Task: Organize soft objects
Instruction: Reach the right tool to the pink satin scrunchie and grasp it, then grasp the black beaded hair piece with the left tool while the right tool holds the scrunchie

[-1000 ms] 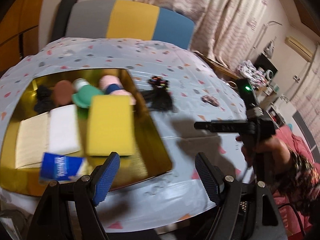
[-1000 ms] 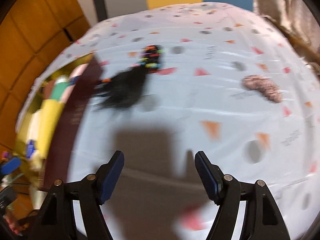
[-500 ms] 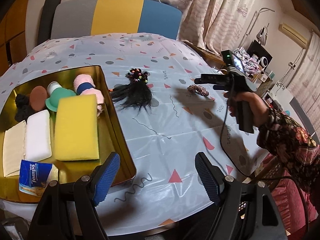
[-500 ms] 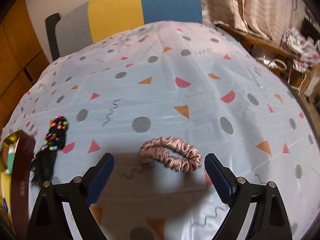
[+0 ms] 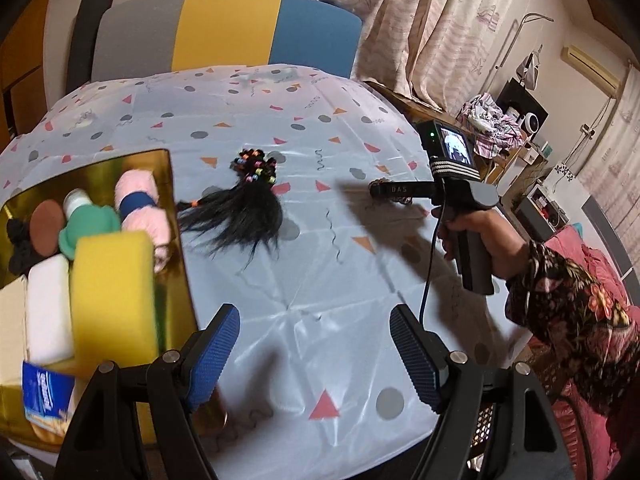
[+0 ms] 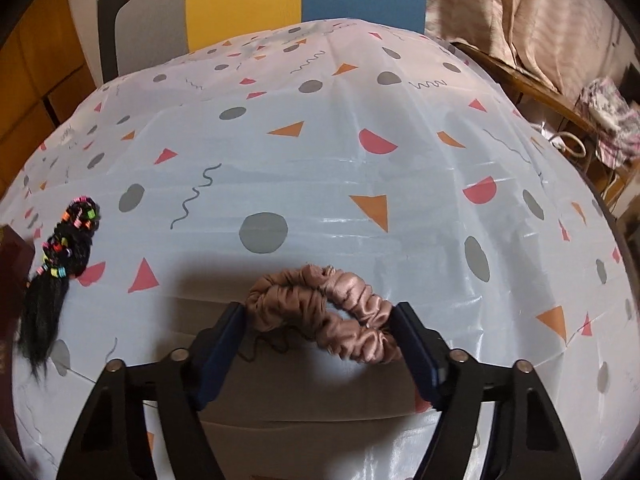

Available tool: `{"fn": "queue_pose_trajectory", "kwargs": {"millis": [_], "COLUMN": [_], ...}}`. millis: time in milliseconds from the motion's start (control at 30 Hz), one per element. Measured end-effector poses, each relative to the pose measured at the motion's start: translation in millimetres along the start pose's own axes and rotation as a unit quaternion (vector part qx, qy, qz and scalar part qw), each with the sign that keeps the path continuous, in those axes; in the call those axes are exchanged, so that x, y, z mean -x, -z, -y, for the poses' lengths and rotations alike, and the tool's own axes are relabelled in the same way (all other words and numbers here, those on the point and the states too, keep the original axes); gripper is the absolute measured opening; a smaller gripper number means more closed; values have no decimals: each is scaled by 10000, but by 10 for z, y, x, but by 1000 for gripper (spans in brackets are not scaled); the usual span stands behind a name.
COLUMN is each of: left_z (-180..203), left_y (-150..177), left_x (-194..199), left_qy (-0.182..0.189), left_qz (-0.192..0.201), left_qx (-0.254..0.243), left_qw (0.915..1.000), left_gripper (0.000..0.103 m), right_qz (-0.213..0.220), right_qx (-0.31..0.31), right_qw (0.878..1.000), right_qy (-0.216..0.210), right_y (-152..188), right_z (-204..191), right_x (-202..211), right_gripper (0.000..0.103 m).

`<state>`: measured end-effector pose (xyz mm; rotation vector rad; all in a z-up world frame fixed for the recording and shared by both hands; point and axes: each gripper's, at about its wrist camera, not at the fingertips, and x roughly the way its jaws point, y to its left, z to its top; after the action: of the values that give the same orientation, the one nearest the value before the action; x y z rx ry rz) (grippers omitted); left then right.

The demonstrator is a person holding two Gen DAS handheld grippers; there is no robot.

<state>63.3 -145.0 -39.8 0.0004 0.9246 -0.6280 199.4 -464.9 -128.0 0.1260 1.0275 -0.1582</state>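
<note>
Domestic room: patterned curtains, striped chair back in grey, yellow and blue, round table (image 6: 320, 168) under a glossy pale cloth printed with dots, triangles and squiggles.

Item 1. Satin scrunchie (image 6: 324, 312), dusty pink-brown, ruched, lying flat on the cloth as a flattened loop at the near right of the table. Judged very light, wholly soft, slick-surfaced; likely to compress and slide rather than resist. Best taken across the bunched band, both thicknesses together, not through the open centre. A loose dark thread trailing from its near edge.

Item 2. Black hairpiece (image 5: 240, 216) with multicoloured beaded top, mid-table, just beside the tray, not in it. Judged light, limp, prone to shedding strands; beaded knot the firmer place to take hold.

Item 3. Gold tray (image 5: 172, 240), left of table, already stocked: yellow sponge (image 5: 112, 296), white sponge (image 5: 48, 312), pink rolled cloth with blue band (image 5: 138, 200), green piece, brown pad, black item, blue tissue packet (image 5: 44, 396).

Right tongs (image 6: 318, 334): lowered over the scrunchie, pads flanking its two ends, just been closing, at or near contact; firm pinch not yet evident, item not lifted.

Left tongs (image 5: 314, 356): spread, empty, held above the near table edge beside the tray.
</note>
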Motion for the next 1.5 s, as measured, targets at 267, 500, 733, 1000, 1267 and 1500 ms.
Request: {"fn": "queue_pose_trajectory", "kwargs": {"millis": [267,500,733,1000,1267,1500], "left_z": [-5,-12,26,-142,-336,-403], "left_y": [-190,-424,-784,-1148,-1314,-1325], "left_x": [-148,-351,-668,-1255,-1600,-1733], "left_qy": [-118,-452,-798,-1492,-1911,-1934], "left_qz": [-21,-84,-123,-337,-373,-412], "left_qx": [138,211,210,397,152,-6], "left_qw": [9998,9987,9965,9874,9807,9803], "left_gripper": [79,79,79,79,79,80], "right_qz": [-141,-244,-73,-309,50,-124], "right_qx": [-69,-634,-896,-1072,-895,-611], "right_qw": [9996,9975,9931,9902,9944,9962], "right_qy": [228,-200,-754,-845,-557,-606], "right_y": [-9,-17,-25,6,-62,-90], "right_z": [33,200,208,221,213,67], "right_x": [-5,71,286,270,397,110], "right_gripper": [38,15,15,15,56,57]}}
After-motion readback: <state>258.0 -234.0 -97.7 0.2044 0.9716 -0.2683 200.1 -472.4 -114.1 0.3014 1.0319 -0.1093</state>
